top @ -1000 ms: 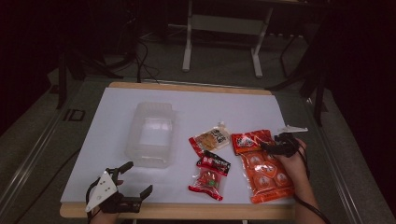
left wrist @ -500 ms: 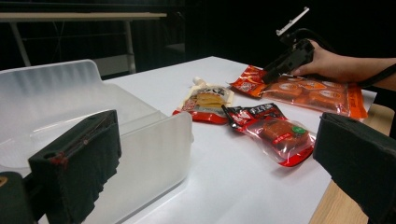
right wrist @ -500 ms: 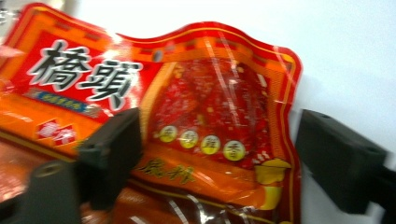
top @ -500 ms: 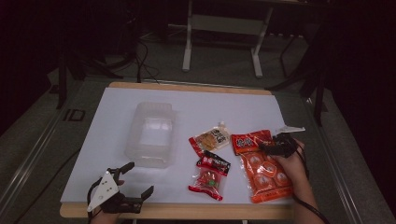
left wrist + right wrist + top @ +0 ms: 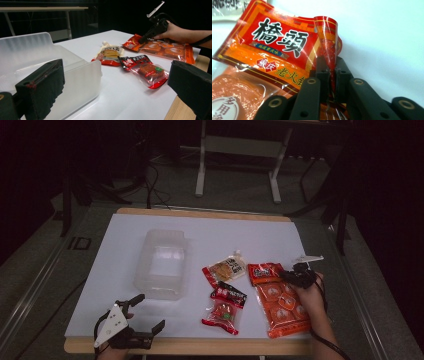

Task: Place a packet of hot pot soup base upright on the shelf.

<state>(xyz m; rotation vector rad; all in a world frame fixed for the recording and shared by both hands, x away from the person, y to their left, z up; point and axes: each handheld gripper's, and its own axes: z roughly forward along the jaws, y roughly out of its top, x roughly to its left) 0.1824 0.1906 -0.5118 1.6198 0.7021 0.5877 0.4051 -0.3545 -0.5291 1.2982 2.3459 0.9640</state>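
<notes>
Your right claw [image 5: 329,75] is clamped shut on the top corner of the big orange snack bag [image 5: 280,302], and in the right gripper view you can see the foil pinched between the two jaws and curling up into a little cone above them. The bag lies flat on the white tabletop [image 5: 125,275] at the right side, with its red label end pointing away from you and your right hand [image 5: 310,292] resting over its upper right edge.

Your left claw [image 5: 142,312] is down at the near left corner of the tabletop, jaws spread wide with nothing between them. In the left gripper view the clear plastic tub [image 5: 50,67] sits right behind its left jaw; can't tell whether the two touch. The tub is upright and looks empty, left of the middle.

Between tub and orange bag there are two smaller packs: a pale pouch with a spout [image 5: 226,269] farther back, and a red pack with a black top [image 5: 225,309] nearer you. The two sit just beside each other, and the red pack is just beside the orange bag's left edge.
</notes>
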